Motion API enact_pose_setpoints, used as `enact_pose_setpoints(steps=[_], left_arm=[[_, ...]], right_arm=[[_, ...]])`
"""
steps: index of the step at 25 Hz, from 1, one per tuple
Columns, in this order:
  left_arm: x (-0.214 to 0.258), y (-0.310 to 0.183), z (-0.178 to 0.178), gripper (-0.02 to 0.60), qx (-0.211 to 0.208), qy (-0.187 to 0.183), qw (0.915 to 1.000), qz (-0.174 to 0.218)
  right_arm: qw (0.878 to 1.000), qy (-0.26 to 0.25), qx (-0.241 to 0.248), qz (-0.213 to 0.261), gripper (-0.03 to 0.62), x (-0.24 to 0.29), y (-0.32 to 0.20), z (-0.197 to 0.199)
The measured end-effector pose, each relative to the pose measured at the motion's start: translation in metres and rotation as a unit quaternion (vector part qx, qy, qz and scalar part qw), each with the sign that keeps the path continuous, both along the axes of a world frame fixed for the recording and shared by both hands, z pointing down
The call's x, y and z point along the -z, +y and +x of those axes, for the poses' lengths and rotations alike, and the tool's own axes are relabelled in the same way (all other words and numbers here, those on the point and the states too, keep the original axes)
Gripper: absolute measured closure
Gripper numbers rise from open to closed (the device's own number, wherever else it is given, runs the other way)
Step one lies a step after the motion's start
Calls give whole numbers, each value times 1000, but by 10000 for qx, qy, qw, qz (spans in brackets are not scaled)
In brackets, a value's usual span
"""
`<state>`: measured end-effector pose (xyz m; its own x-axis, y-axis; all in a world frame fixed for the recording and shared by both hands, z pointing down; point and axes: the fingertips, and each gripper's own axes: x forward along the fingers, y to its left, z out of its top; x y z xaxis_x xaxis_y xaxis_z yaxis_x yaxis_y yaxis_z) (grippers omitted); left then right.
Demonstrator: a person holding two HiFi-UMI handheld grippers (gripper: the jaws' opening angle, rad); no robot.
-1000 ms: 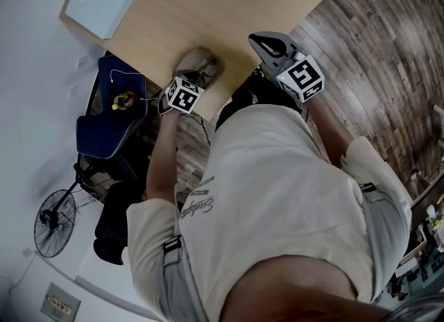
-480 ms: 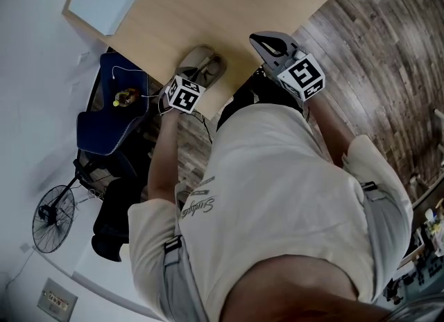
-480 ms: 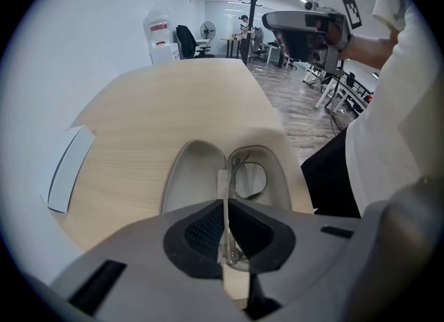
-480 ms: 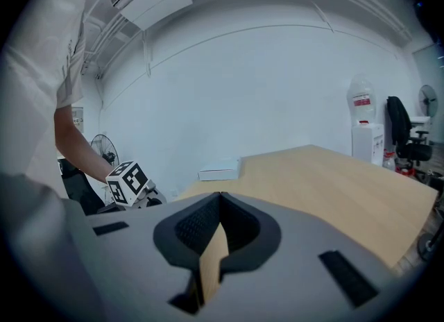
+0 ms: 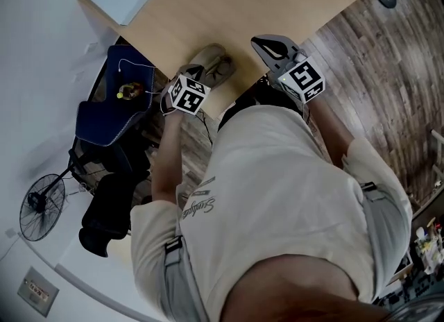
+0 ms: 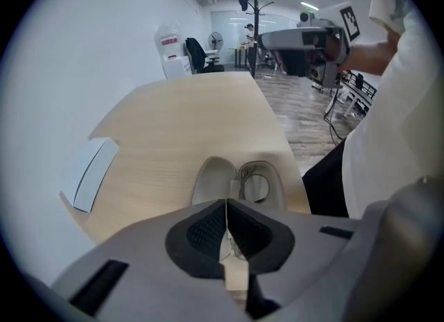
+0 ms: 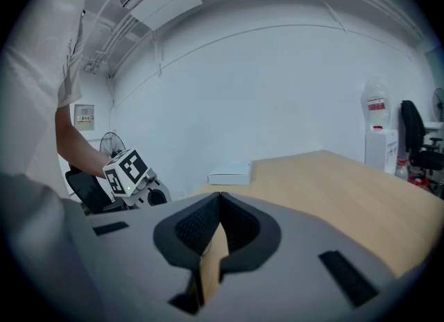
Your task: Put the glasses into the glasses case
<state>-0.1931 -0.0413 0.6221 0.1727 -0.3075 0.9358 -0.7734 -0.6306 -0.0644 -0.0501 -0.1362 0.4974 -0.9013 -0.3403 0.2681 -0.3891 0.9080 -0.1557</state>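
Left claw [image 6: 226,204]: jaws together, empty; open beige clamshell glasses case [image 6: 210,180] at its 12 o'clock, thin-framed glasses [image 6: 254,187] apparently inside. Right claw [image 7: 220,197] likewise together, empty. Next: nudge lid over squarely.

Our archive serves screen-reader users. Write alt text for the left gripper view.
The left hand-held gripper, jaws shut, points at an open glasses case on a wooden table, with the glasses lying in one half. A white box lies farther left.
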Motion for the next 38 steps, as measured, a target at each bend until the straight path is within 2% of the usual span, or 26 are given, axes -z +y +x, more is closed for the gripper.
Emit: enact_pose_setpoints(steps=[6, 14, 17, 22, 26, 29, 32, 38], left_arm=[[28, -2, -6, 565, 767, 368, 9955, 425], [71, 0, -18, 566, 1372, 694, 9821, 1087], [84, 6, -23, 566, 1648, 890, 9736, 1308], [102, 9, -37, 568, 2215, 1413, 9495, 1718], [121, 8, -57, 568, 2570, 1544, 9305, 2105], [143, 5, -71, 568, 2858, 1731, 9089, 2494], [167, 5, -82, 568, 3002, 1955, 8893, 2843], [214, 5, -96, 568, 3092, 2014, 8635, 3437]], right_arm=[[9995, -34, 283, 149, 599, 14, 11, -24], [9964, -38, 725, 427, 599, 39, 22, -56], [9947, -55, 868, 554, 599, 48, 27, -65], [9914, -94, 1078, 733, 599, 64, 30, -81], [9886, -141, 1223, 871, 599, 77, 34, -92], [9861, -236, 1345, 949, 599, 89, 34, -101], [9837, -347, 1433, 1031, 599, 103, 34, -110], [9761, -529, 1645, 1315, 599, 131, 36, -125]])
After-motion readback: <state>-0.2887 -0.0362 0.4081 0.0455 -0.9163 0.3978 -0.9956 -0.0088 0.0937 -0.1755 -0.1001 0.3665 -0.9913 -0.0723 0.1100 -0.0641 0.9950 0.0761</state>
